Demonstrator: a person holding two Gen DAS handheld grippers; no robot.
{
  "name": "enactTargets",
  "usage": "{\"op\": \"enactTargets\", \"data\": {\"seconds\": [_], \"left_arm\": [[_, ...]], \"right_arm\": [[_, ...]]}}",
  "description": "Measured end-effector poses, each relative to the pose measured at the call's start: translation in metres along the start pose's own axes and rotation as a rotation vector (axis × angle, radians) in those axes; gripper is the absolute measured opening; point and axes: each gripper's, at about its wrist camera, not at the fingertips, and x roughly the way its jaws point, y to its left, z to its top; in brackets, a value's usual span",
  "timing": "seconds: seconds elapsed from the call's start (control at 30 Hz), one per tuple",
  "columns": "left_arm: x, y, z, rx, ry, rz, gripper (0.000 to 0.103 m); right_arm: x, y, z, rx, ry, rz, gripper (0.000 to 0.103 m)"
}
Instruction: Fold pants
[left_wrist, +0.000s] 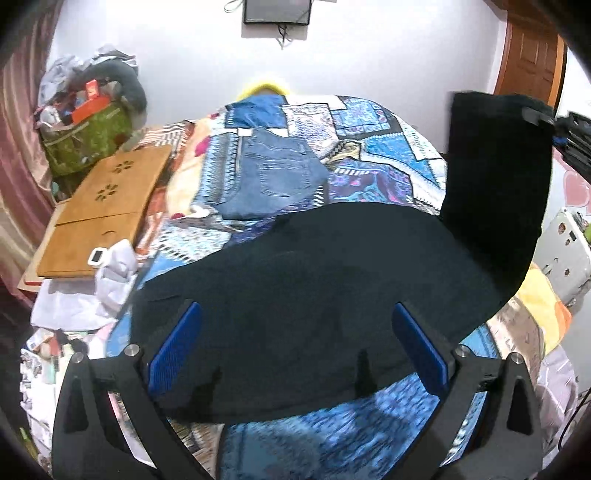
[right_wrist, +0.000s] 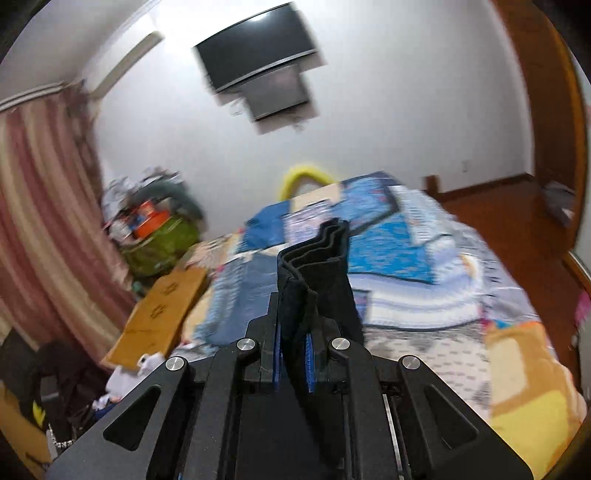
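The black fabric pants (left_wrist: 314, 280) lie spread across the near part of the bed with the blue patchwork cover (left_wrist: 373, 147), one end lifted at the right by the right hand-held gripper (right_wrist: 293, 354), clamped on it. The folded blue denim jeans (left_wrist: 273, 177) lie behind them, farther up the bed. Left of the bed rests the flat wooden board (left_wrist: 99, 214); behind that stands the green bag full of clutter (left_wrist: 85, 136). The left hand-held gripper (left_wrist: 295, 354) hangs above the pants, jaws wide.

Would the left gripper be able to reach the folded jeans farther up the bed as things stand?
Probably yes: the left gripper is open and empty, and only the flat black pants lie between it and the jeans.
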Motion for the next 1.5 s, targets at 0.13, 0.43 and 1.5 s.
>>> {"op": "enactTargets", "data": {"seconds": [0.13, 0.43, 1.5], "left_arm": [[-0.010, 0.017, -0.009, -0.031, 0.000, 0.024, 0.103], [-0.020, 0.041, -0.017, -0.088, 0.005, 0.054, 0.103], [0.086, -0.071, 0.098, 0.113, 0.094, -0.101, 0.103]], "right_arm": [[0.028, 0.033, -0.023, -0.039, 0.084, 0.086, 0.009], [0.088, 0.068, -0.114, -0.139, 0.383, 0.138, 0.009], [0.085, -0.038, -0.044, -0.220, 0.343, -0.008, 0.051]]}}
